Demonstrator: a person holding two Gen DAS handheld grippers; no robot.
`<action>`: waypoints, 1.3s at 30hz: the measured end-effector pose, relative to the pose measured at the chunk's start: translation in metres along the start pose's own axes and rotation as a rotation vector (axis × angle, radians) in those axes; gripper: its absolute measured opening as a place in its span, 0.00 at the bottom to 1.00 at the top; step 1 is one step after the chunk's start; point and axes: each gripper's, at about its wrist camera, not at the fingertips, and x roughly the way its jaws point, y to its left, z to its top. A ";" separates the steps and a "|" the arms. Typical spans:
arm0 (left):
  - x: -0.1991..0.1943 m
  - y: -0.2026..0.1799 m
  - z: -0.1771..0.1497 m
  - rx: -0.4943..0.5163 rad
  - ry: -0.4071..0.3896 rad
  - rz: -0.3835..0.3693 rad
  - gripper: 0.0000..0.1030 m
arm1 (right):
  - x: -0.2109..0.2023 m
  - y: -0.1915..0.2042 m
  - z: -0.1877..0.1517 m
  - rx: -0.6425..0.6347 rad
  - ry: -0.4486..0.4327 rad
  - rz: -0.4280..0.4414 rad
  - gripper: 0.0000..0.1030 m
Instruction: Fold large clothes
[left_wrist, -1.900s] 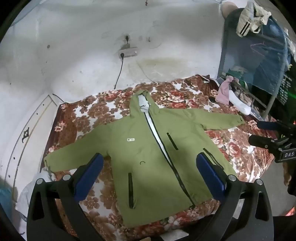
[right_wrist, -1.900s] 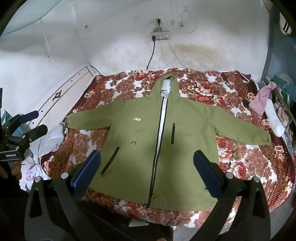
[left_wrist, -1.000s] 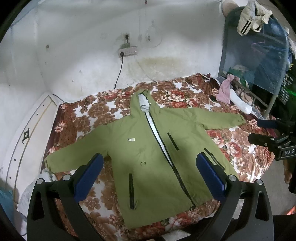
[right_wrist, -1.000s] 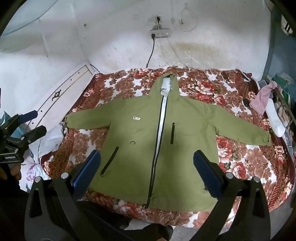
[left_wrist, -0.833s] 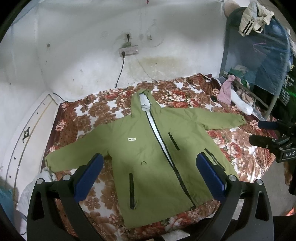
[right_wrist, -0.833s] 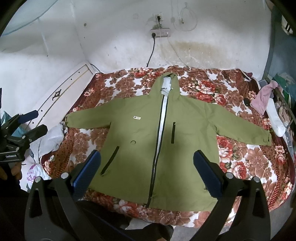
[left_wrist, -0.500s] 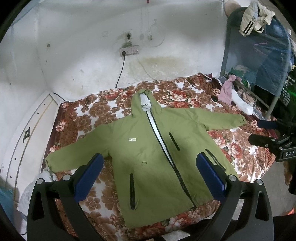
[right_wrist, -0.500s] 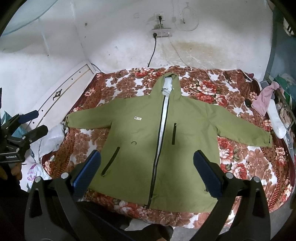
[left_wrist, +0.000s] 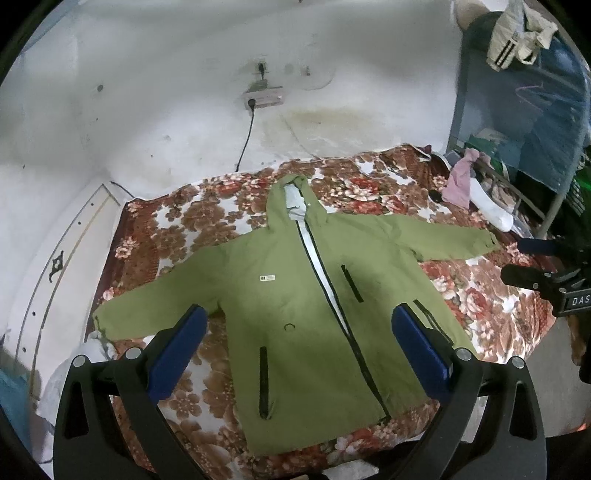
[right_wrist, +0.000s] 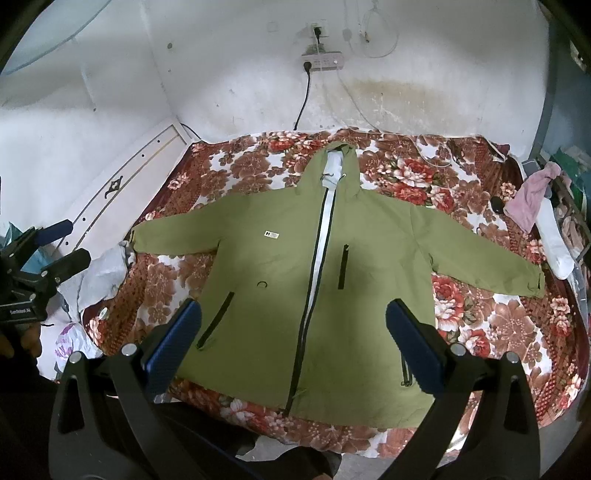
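One jacket (right_wrist: 306, 280), green and hooded, lies face up and spread flat on the bed (right_wrist: 509, 325), ahead of and below both tongs, hem nearest them and hood (right_wrist: 338, 166) farthest. Its zip is closed, and both sleeves lie straight out: one sleeve (right_wrist: 173, 236) beyond the left tong side, the other sleeve (right_wrist: 487, 266) beyond the right.

The left tongs (left_wrist: 303, 347) stand wide and hold nothing, well above the jacket's lower half. The right tongs (right_wrist: 295, 339) are also wide and empty, high over the hem. Neither touches cloth.

By my reading, folding has not begun; this is the starting step, with the garment laid out and both tongs poised. The next move likely calls for lowering each tong to a sleeve cuff or shoulder edge, pinching a single layer, and carrying it in across the chest. The fabric looks thin and slippery, so a shallow pinch may slide off.

Counted: one jacket, two sleeves, one hood, three dark pocket zips plainly seen on the front and a fourth partly hidden by the right tong's finger. Beyond the right sleeve lies one pink cloth (right_wrist: 532, 195) beside one white item (right_wrist: 554, 243). On the wall (right_wrist: 443, 55) past the hood hangs one power strip (right_wrist: 321, 61).
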 end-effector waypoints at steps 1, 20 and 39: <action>0.001 -0.006 0.002 -0.002 0.004 0.003 0.95 | 0.000 -0.002 0.003 0.000 0.001 0.003 0.96; 0.055 -0.011 0.028 -0.209 0.119 0.120 0.95 | 0.059 -0.070 0.050 -0.097 0.068 0.066 0.96; 0.165 0.267 0.006 -0.377 0.185 0.185 0.95 | 0.269 0.044 0.140 0.027 0.165 0.019 0.96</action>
